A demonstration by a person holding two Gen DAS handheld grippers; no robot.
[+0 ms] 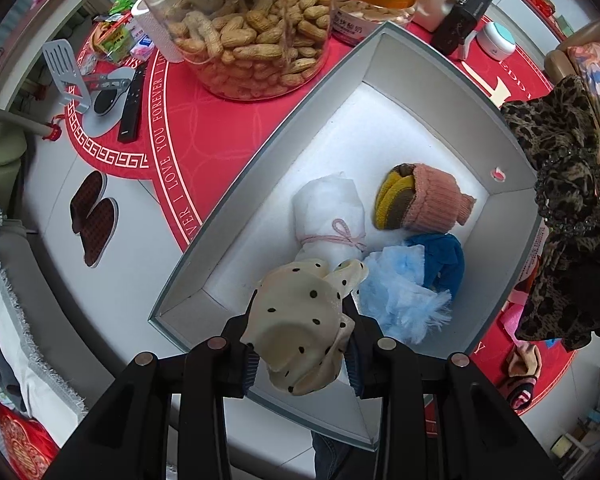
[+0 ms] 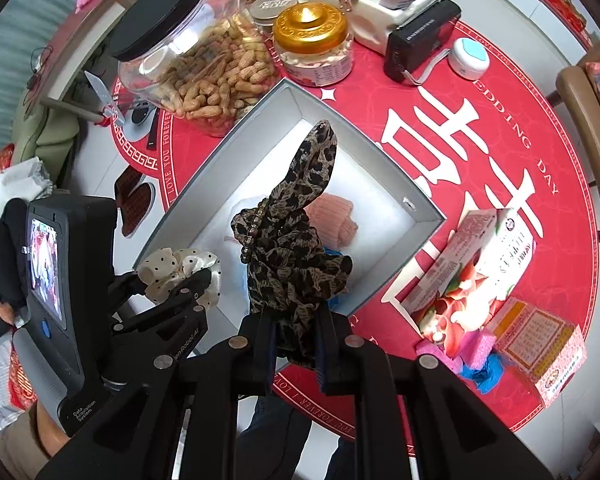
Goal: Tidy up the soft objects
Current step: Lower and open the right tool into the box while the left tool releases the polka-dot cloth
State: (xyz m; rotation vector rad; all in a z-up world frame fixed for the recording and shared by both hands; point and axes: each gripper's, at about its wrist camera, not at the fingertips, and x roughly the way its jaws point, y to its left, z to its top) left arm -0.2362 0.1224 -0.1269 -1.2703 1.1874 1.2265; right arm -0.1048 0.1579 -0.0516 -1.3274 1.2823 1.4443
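The left gripper (image 1: 300, 354) reaches forward over the near corner of the grey box (image 1: 260, 168), its fingers (image 1: 246, 368) clamped on a cream dotted scrunchie (image 1: 300, 320) held above the box's white lining. The right gripper (image 2: 296, 354) hangs over the box's near edge, its fingers (image 2: 266, 344) pinching a leopard scarf (image 2: 296, 240) that stands up above them. The left gripper's body reads "Data Acquisition System". Inside the box lie a white roll (image 1: 328, 208) tied with pink string, a blue fluffy piece (image 1: 404, 292), a blue cloth (image 1: 444, 260) and a pink knit hat (image 1: 436, 196). Beyond, on the table's red mat (image 1: 220, 128) lettered "I LOVE YOU FOREVER" and "WEDDING DAY", stands a peanut jar (image 1: 252, 36).
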